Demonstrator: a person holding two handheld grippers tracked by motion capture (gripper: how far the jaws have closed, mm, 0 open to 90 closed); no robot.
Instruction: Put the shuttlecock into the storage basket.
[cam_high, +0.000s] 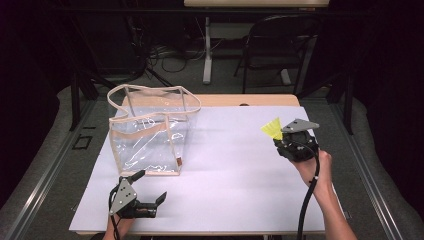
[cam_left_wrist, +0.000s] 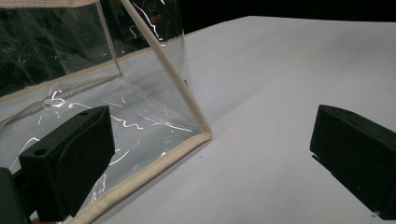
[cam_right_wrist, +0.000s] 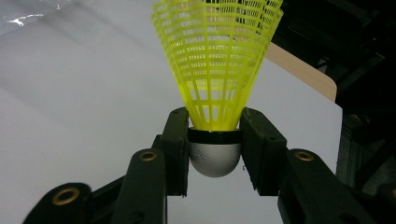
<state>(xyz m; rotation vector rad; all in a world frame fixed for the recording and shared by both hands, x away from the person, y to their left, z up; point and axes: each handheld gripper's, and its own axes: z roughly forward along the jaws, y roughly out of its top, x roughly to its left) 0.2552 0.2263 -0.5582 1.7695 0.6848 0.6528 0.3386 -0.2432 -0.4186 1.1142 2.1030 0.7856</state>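
The left gripper (cam_high: 144, 189), jaws wide and empty, waits low beside the clear bag (cam_high: 150, 131), likely to steady it. Well right, above the white tabletop (cam_high: 235, 170), the right gripper (cam_right_wrist: 214, 140) pinches a yellow shuttlecock (cam_right_wrist: 217, 60) by its cork, skirt clear.

left gripper (cam_high: 152, 189): jaws wide apart, low over table; right gripper (cam_high: 278, 134): jaws clamped, raised

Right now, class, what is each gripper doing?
Left gripper: open, holding nothing, near the clear bag.
Right gripper: fingers closed on the yellow shuttlecock.
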